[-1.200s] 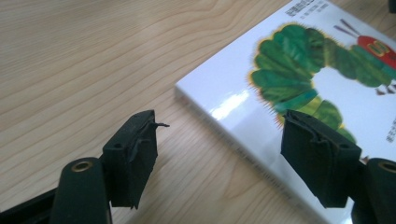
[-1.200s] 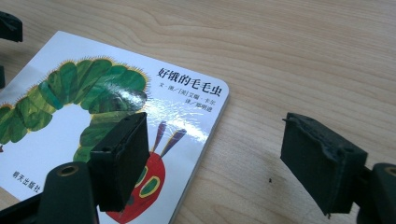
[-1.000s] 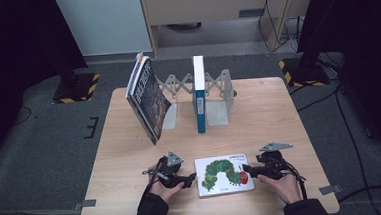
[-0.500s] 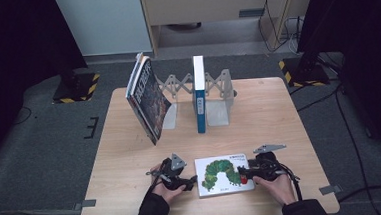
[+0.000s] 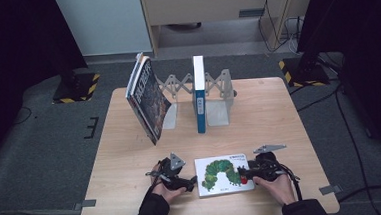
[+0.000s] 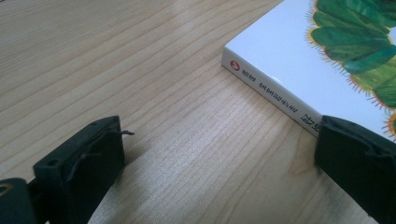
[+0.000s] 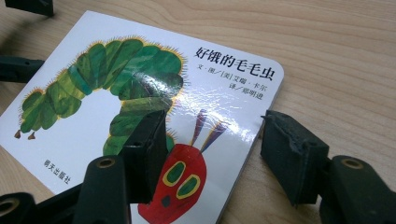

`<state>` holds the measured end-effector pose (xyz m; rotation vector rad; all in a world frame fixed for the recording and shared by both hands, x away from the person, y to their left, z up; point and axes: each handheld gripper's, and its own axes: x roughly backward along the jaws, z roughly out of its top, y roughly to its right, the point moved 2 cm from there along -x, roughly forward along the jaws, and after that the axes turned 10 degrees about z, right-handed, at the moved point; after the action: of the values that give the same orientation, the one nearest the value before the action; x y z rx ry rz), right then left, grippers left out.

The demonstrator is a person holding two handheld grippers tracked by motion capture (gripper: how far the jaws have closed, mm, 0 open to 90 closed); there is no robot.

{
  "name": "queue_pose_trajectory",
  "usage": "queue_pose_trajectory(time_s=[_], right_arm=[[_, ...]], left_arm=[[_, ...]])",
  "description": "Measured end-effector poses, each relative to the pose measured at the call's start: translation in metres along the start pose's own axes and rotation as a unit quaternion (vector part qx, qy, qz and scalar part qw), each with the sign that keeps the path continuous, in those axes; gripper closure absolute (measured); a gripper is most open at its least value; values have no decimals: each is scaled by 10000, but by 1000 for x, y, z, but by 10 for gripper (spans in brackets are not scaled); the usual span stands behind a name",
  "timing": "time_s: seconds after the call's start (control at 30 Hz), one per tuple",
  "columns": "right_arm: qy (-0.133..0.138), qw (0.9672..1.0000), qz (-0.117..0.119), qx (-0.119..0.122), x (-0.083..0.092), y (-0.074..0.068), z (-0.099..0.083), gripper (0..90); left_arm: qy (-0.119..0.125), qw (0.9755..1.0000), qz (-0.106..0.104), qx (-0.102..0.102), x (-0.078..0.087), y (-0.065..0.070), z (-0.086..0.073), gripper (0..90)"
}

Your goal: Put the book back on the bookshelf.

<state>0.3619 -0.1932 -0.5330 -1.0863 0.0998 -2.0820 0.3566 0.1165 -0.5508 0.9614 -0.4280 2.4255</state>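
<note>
While book (image 5: 221,174) lies flat | left gripper (image 5: 189,181) spread, just opening, nothing held | right gripper (image 5: 242,174) spread astride its edge

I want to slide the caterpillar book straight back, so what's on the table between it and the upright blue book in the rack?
Nothing: in the high view, bare wood runs from the caterpillar book to the blue book.

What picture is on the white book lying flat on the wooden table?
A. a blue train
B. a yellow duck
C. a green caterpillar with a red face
C: the flat white book shows a green caterpillar with a red face, clear in the right gripper view.
</note>
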Motion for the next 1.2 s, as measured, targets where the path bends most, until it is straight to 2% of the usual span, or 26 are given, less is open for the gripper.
queue_pose_trajectory(time_s=[0.1, 0.2, 0.4, 0.6, 0.9, 1.03, 1.2], right_arm=[[-6, 10000, 29, -21, 0, -1, -1, 406], [-2, 10000, 35, -16, -1, -1, -1, 407], [29, 10000, 41, -20, -1, 0, 0, 403], [94, 9999, -86, -19, 0, 3, 2, 393], [381, 9992, 52, -51, 7, 6, 9, 396], [656, 9977, 140, 5, 13, 5, 12, 390], [1145, 9927, 370, -4, 20, 3, 18, 387]], left_arm=[[32, 10000, 27, 55, 3, 3, -1, 51], [11, 9999, -12, 162, 7, 7, 1, 155], [15, 9998, -1, 192, 10, 11, 1, 241], [77, 9996, -80, 257, 7, 15, 4, 245], [55, 9997, -95, 211, 6, 15, 5, 238], [59, 9997, -99, 199, 6, 15, 5, 230], [62, 9998, -103, 185, 5, 15, 6, 221]])
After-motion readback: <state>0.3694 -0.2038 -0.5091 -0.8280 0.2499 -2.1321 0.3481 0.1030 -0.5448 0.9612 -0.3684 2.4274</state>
